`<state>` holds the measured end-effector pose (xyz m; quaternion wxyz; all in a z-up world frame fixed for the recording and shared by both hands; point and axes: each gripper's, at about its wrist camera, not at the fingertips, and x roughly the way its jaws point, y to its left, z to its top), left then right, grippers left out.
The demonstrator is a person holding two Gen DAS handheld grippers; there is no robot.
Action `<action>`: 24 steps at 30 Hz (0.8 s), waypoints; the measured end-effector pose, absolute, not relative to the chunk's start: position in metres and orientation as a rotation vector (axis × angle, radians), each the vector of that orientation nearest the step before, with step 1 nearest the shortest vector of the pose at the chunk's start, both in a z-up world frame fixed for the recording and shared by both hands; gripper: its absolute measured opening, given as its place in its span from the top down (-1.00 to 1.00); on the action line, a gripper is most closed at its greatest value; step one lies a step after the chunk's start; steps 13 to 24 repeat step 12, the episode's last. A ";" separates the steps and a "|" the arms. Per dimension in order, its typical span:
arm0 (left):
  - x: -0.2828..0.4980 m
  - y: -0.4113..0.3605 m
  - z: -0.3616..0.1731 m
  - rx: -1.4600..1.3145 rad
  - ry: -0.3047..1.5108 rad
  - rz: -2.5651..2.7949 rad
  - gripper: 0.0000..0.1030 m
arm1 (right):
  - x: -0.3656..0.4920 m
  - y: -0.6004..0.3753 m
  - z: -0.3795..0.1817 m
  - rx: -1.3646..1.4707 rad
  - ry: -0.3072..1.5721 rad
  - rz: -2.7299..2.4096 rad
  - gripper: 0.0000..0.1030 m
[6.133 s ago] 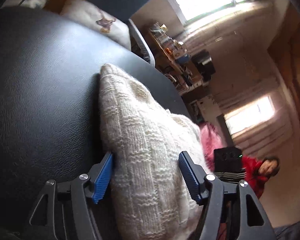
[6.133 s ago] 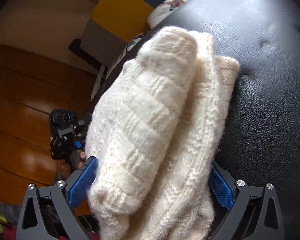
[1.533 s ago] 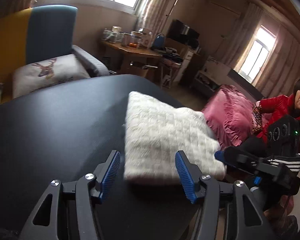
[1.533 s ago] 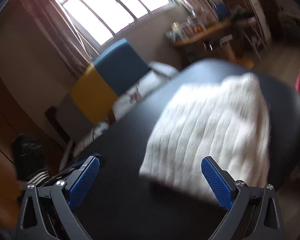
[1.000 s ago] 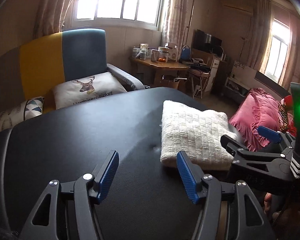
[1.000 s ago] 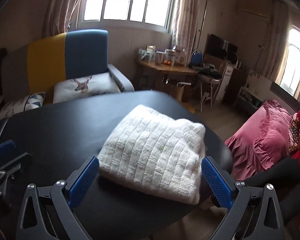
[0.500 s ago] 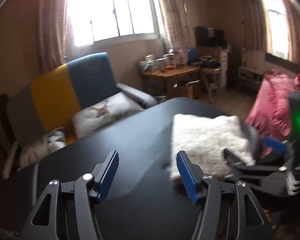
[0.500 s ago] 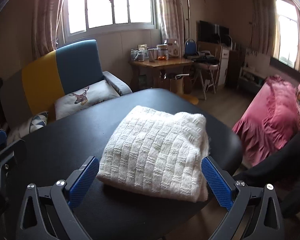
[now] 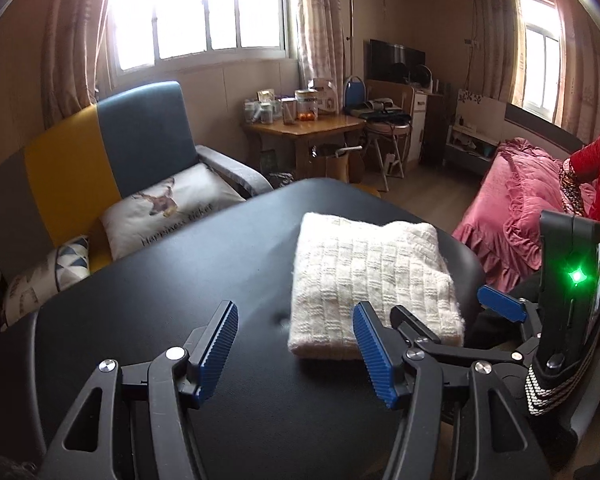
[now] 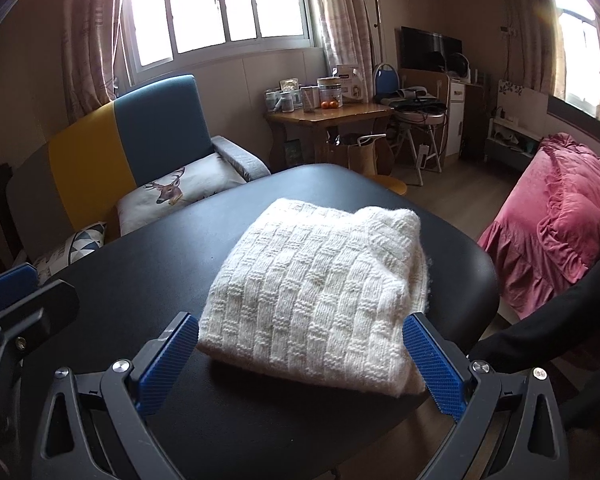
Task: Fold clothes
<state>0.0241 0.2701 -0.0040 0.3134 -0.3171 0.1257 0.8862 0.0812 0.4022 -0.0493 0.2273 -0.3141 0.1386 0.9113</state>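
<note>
A cream knitted garment [image 10: 316,292] is seen lying folded into a compact, thick rectangle on the black padded table [image 10: 140,264], towards the table's right-hand end and close to its rounded far corner. So the state the task asks for is already shown: the piece is doubled over on itself, its edges are roughly squared, and no sleeve or hem is left trailing across the table. Whether further garments are waiting cannot be told; none is visible on the table.

The left gripper [image 9: 296,354] is held above the table, just short of the garment's near edge, with its blue fingers [image 9: 214,346] spread apart and nothing between them. The right gripper [image 10: 310,362] is held at the garment's near side, its fingers opened wide to either flank of the bundle, yet no cloth is pinched. Nothing is being gripped by either tool.

As for the garment itself: a basket-weave pattern of raised blocks is shown across the top face, the yarn is fuzzy, and several layers can be made out at the near edge. A softly rounded bulge is seen at the corner farthest from the table's near edge, where the fold is bulkiest. It is judged that the bundle would spring and slump a little if lifted, being thick and loosely knitted.
</note>
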 end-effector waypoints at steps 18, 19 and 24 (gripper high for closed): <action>0.034 0.271 -0.002 -0.748 0.305 2.326 -0.16 | 0.081 0.410 -0.062 -0.916 0.426 2.491 -1.00; 0.034 0.271 -0.002 -0.748 0.305 2.326 -0.16 | 0.081 0.410 -0.062 -0.916 0.426 2.491 -1.00; 0.034 0.271 -0.002 -0.748 0.305 2.326 -0.16 | 0.081 0.410 -0.062 -0.916 0.426 2.491 -1.00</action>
